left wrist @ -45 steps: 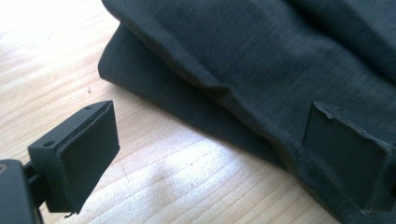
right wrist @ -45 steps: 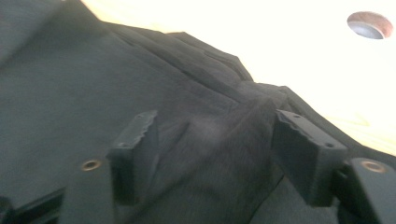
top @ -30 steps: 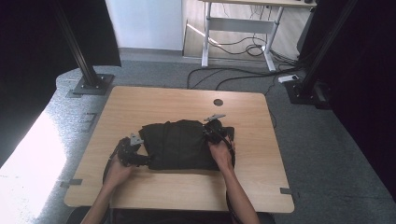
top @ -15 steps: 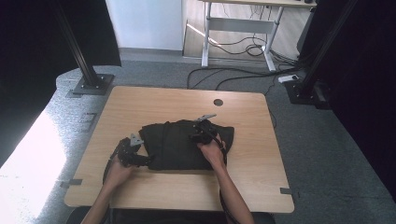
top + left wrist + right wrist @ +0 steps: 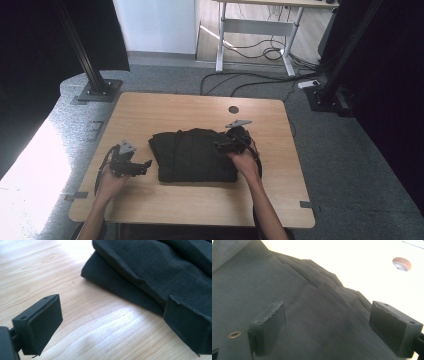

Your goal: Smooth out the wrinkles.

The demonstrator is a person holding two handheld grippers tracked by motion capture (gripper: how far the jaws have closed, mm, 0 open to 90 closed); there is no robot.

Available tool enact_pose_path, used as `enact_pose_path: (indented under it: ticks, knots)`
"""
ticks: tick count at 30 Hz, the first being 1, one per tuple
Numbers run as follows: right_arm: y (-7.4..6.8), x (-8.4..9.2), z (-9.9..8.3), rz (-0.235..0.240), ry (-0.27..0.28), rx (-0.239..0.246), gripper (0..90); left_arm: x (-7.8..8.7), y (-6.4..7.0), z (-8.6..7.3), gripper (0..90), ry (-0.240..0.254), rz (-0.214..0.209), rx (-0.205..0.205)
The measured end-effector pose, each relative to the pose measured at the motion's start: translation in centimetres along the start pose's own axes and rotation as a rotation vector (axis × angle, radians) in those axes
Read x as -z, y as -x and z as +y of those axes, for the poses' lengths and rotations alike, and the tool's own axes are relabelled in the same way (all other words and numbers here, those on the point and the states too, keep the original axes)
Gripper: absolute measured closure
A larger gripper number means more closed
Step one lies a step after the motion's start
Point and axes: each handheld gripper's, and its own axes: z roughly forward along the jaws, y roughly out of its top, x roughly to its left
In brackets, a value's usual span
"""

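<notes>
Black folded garment (image 5: 195, 155) lies on bench (image 5: 150, 115); both grippers, left gripper (image 5: 142, 165) and right gripper (image 5: 220, 146), gape wide, empty; grasp one layer's edge squarely.

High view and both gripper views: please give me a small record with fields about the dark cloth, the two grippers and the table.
cloth: black folded fabric garment, lying flat near the middle of the table
table: light wooden tabletop with a round hole near its far edge
left gripper: open, on bare wood left of the cloth, apart from it
right gripper: open, over the cloth's right part
metal eyelet: on the cloth
</notes>
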Motion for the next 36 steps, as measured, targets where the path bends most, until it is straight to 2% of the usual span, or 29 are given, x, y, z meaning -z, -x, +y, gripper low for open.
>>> enact_pose_path:
  ticks: [4, 8, 11, 15, 22, 25, 28, 29, 30, 32, 36]
  knots:
    - [0.7, 2.5, -0.9, -0.013, 0.017, -0.008, 10.5, 0.5, -0.6, -0.7, 3.4, -0.002, 0.000, -0.002]
    - [1.3, 4.7, -2.5, -0.045, 0.020, -0.010, 4.3, 0.2, -1.0, -2.0, 3.3, -0.037, 0.009, 0.000]
    - [1.9, 5.9, -4.3, -0.081, 0.008, -0.012, 0.0, -0.1, -1.3, -2.9, 1.4, -0.064, 0.017, 0.017]
    - [3.0, 7.2, -7.3, -0.104, 0.013, -0.062, 0.0, -0.3, -1.5, -3.8, 0.7, -0.087, 0.018, 0.035]
    - [4.3, 7.5, -13.4, -0.151, -0.015, -0.150, 0.0, -0.9, -1.3, -5.1, 0.0, -0.131, 0.025, 0.043]
    - [4.9, 7.3, -15.7, -0.167, -0.022, -0.185, 0.0, -0.9, -1.6, -5.5, 0.0, -0.127, -0.003, 0.081]
    - [5.3, 7.0, -17.0, -0.176, -0.059, -0.196, 0.0, -0.9, -1.7, -5.5, 0.0, -0.131, -0.010, 0.092]
    - [5.4, 6.7, -17.6, -0.191, -0.056, -0.191, 0.0, -0.9, -1.7, -5.6, 0.0, -0.132, -0.011, 0.092]
    - [5.5, 6.6, -17.8, -0.191, -0.032, -0.190, 0.0, -0.9, -1.7, -5.6, 0.0, -0.132, -0.011, 0.092]
    - [5.6, 6.7, -17.9, -0.207, -0.035, -0.202, 0.0, -0.9, -1.7, -5.6, 0.0, -0.132, -0.011, 0.092]
    - [5.6, 6.7, -17.9, -0.209, -0.033, -0.204, 0.0, -0.9, -1.7, -5.6, 0.0, -0.132, -0.011, 0.091]
